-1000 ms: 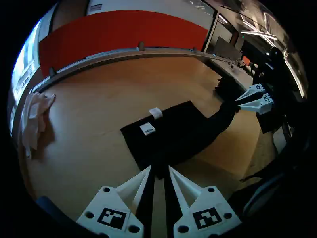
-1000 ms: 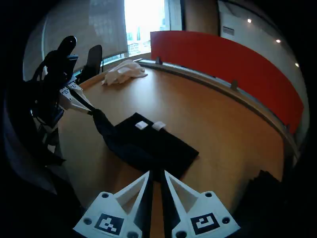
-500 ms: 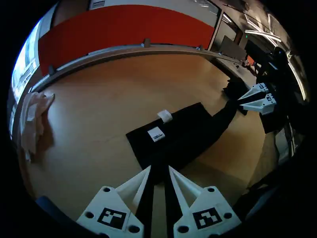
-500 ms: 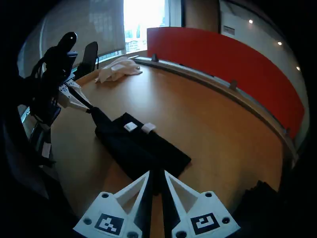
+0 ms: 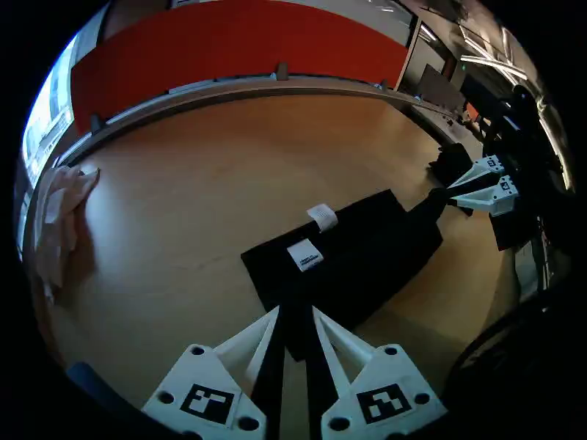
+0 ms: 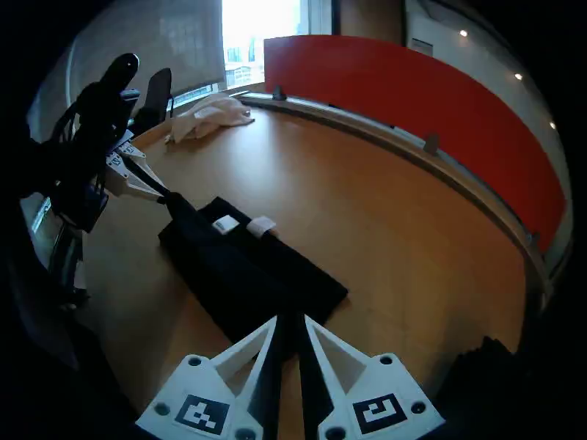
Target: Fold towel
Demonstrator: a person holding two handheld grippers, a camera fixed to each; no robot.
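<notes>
Two corners of the black rectangular cloth towel [image 5: 367,249] are held, one by each tool, and by my reading the fold itself is not yet made. The towel lies stretched out as a long dark strip on the brown wooden table [image 5: 183,169]. Most of it is flat, with two small white fabric tags [image 5: 304,255] on its upper face near the middle. The cloth is too dark to show layers, so I cannot tell whether it is already doubled once.

The left tool [image 5: 296,314] has its two white fingers drawn close together, with the near end of the towel pinched between them. The right tool [image 6: 291,321] clamps the opposite end in the same way. In the left gripper view the right tool shows farther off, its tips pressed on a corner that rises a little off the table in a dark peak. In the right gripper view the left tool's corner is raised in the same way.

What seems left is the main work: carrying both held corners across to the opposite edge, laying them down square, then letting go and flattening the result.

Well apart from the towel, a pale crumpled cloth [image 5: 59,213] sits near the table's edge. A red partition panel [image 5: 220,51] runs along the table's far side.
</notes>
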